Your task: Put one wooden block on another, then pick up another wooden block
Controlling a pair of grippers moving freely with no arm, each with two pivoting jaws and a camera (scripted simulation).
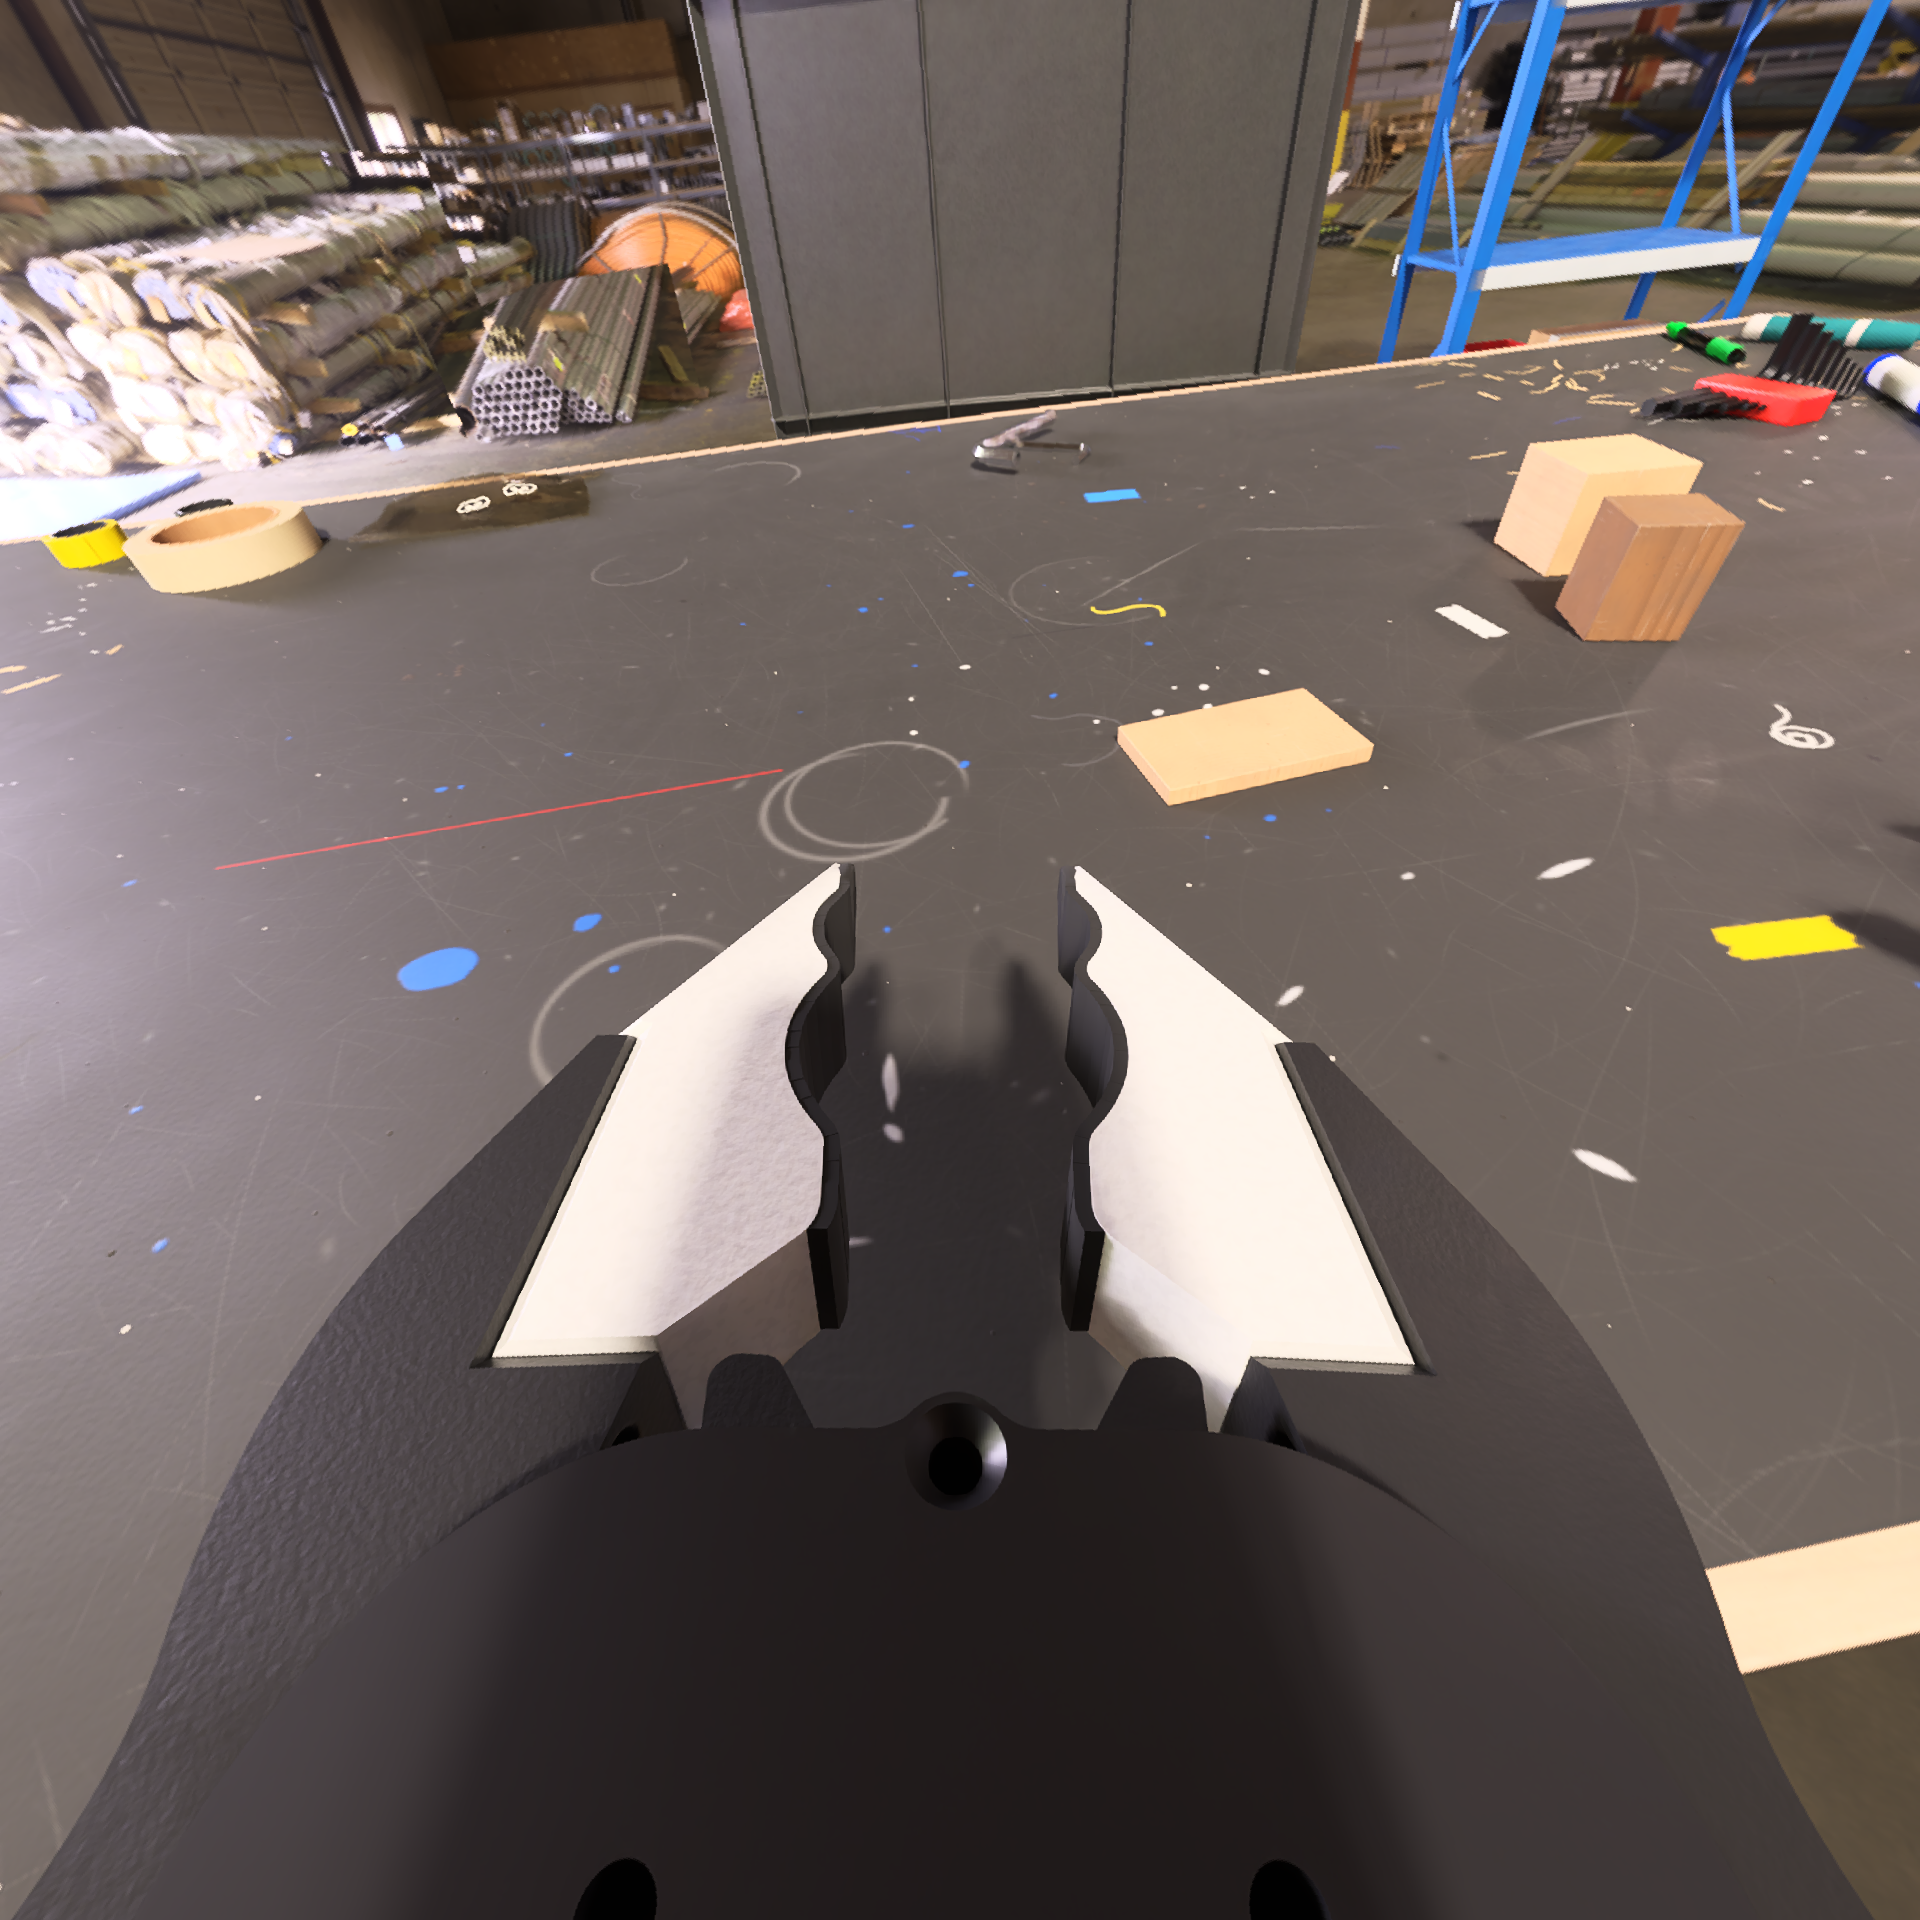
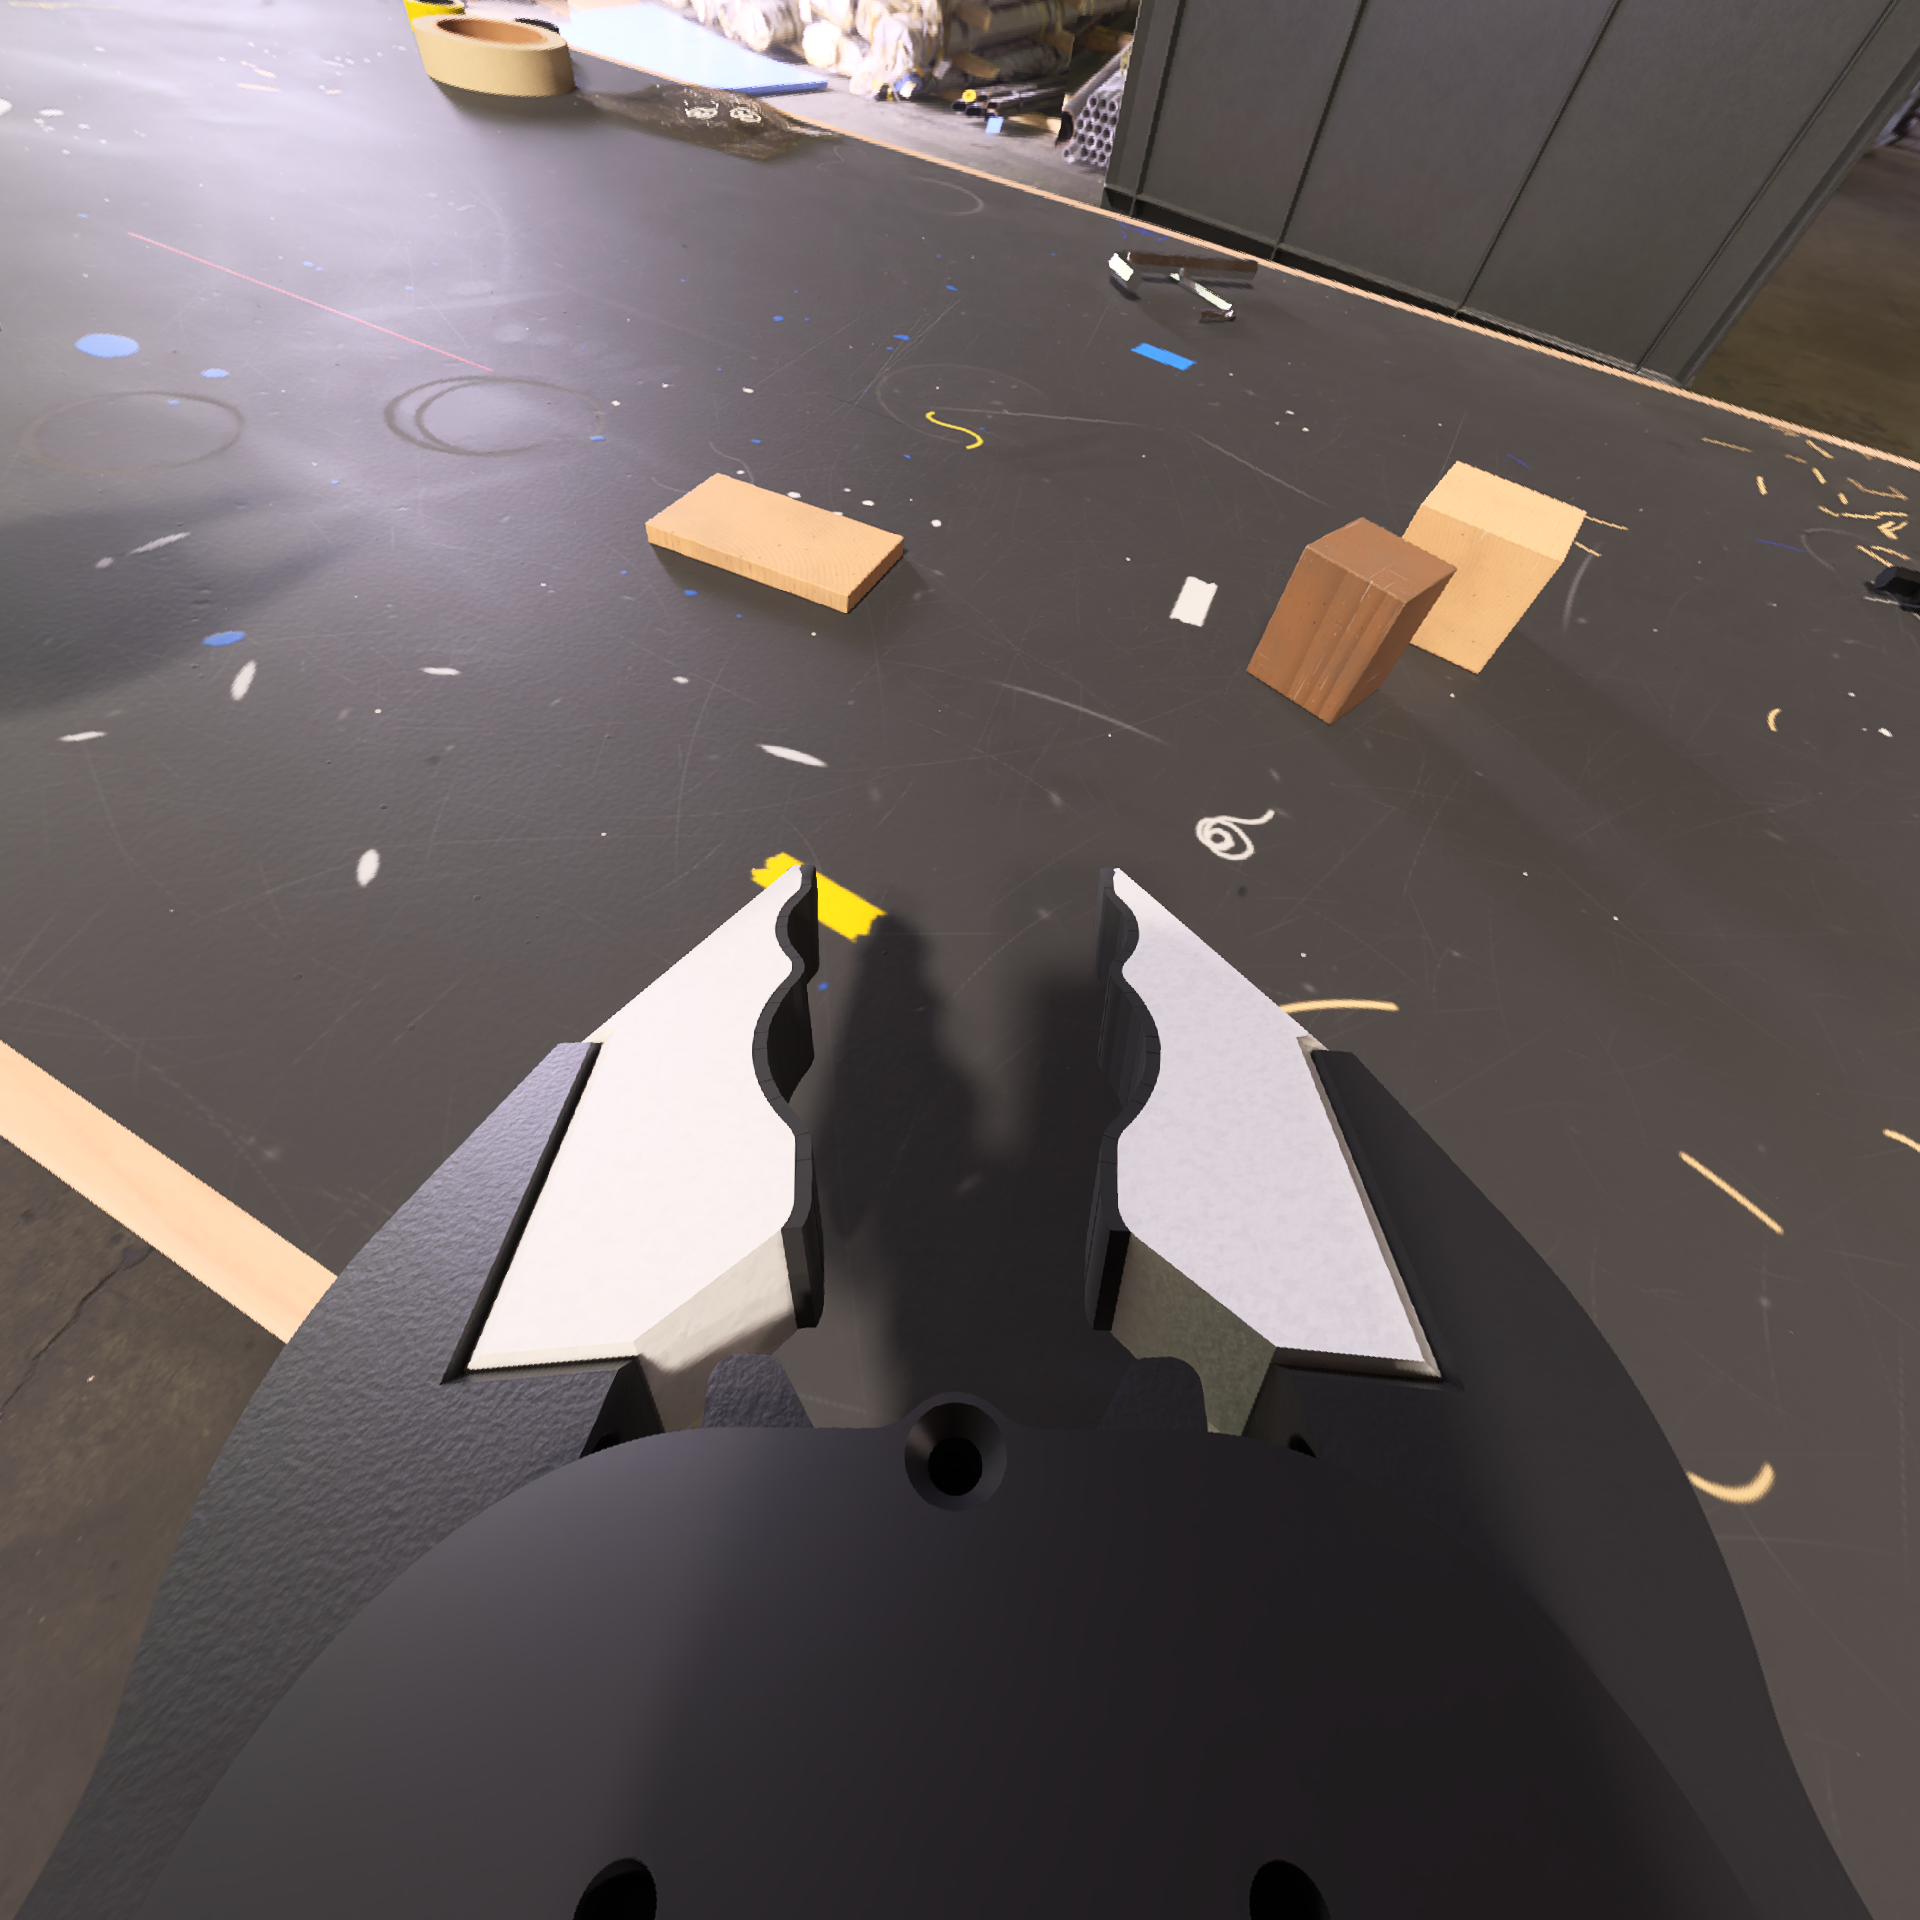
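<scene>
A flat pale wooden slab (image 1: 1245, 744) lies on the dark table, ahead and to the right of my left gripper (image 1: 956, 883); it also shows in the right wrist view (image 2: 774, 541). A dark brown wooden block (image 1: 1650, 566) (image 2: 1347, 619) stands touching a larger pale wooden block (image 1: 1584, 494) (image 2: 1496, 561) at the far right. My left gripper is open and empty above the table. My right gripper (image 2: 961, 883) is open and empty, well short of the blocks.
A roll of tan tape (image 1: 223, 545) (image 2: 494, 52) and a yellow roll (image 1: 83, 542) sit at the far left edge. A metal tool (image 1: 1023, 442) lies near the far edge. A red holder with hex keys (image 1: 1766, 400) and markers (image 1: 1704, 341) lie at the far right. The table's near edge (image 2: 156, 1184) runs at left.
</scene>
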